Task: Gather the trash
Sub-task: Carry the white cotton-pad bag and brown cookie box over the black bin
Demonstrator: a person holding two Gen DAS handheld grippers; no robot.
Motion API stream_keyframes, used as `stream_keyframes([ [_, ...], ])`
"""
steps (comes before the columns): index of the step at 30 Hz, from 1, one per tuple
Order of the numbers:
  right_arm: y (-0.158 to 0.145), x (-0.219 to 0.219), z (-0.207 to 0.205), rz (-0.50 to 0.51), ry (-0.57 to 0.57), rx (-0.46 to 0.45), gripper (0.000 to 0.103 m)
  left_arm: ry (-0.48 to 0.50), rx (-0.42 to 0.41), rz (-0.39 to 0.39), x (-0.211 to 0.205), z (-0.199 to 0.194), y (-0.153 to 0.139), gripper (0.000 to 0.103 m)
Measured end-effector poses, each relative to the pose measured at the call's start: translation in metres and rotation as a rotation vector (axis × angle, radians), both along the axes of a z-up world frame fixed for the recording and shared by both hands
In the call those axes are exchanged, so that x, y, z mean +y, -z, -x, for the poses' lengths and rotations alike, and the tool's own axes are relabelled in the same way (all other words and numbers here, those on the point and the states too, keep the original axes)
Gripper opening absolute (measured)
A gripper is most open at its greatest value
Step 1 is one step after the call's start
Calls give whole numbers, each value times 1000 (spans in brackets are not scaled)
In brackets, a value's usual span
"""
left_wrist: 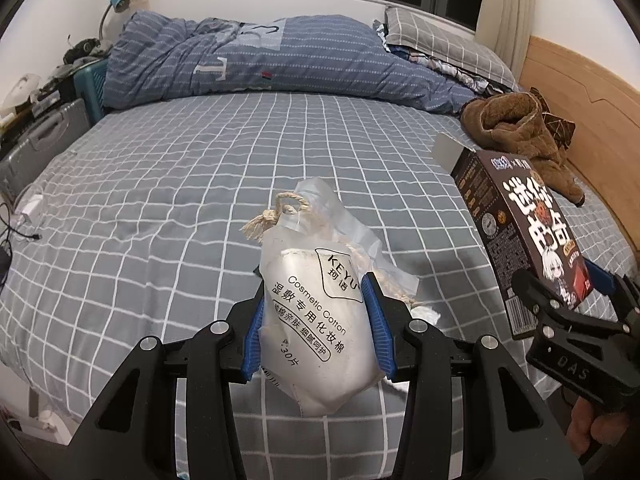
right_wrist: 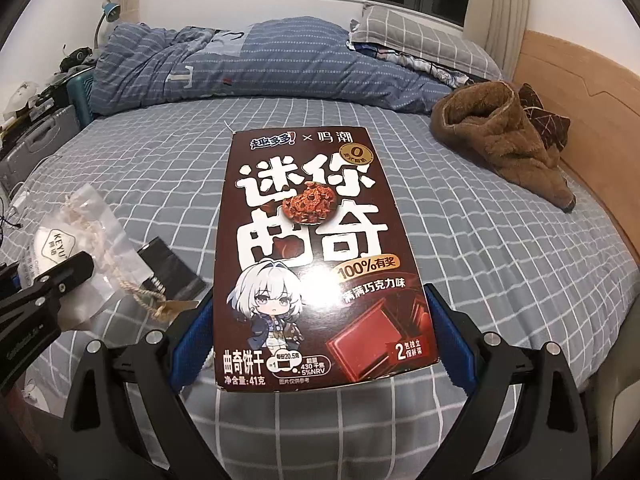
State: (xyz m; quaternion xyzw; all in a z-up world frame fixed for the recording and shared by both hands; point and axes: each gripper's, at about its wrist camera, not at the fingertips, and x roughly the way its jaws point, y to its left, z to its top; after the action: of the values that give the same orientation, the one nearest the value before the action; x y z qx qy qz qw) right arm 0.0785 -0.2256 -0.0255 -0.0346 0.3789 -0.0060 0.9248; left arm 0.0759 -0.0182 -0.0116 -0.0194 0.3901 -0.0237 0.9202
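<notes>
Gripping a cotton-pad pouch point(left_wrist: 316, 312) between blue pads, the left gripper point(left_wrist: 316, 320) holds it above the checked bed point(left_wrist: 160, 184). Right gripper point(right_wrist: 320, 336) clamped on a cookie box point(right_wrist: 316, 248), also raised. Dark wrapper point(right_wrist: 170, 268) lies on the sheet; brown garment point(right_wrist: 504, 136) and blue quilt point(right_wrist: 240, 68) beyond

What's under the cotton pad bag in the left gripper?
In the right wrist view, a black packet lies on the bedsheet beneath the held cotton pad bag. The bag and left gripper cover part of the packet.
</notes>
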Motion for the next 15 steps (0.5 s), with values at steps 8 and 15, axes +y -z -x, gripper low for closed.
stream_keyframes([
  [8,-4,7,35,5,-14,-3,90,0,-24,25,6,29,-16,43],
  [15,-15,10,62,-6,-25,-24,90,2,-36,29,10,56,-29,43],
])
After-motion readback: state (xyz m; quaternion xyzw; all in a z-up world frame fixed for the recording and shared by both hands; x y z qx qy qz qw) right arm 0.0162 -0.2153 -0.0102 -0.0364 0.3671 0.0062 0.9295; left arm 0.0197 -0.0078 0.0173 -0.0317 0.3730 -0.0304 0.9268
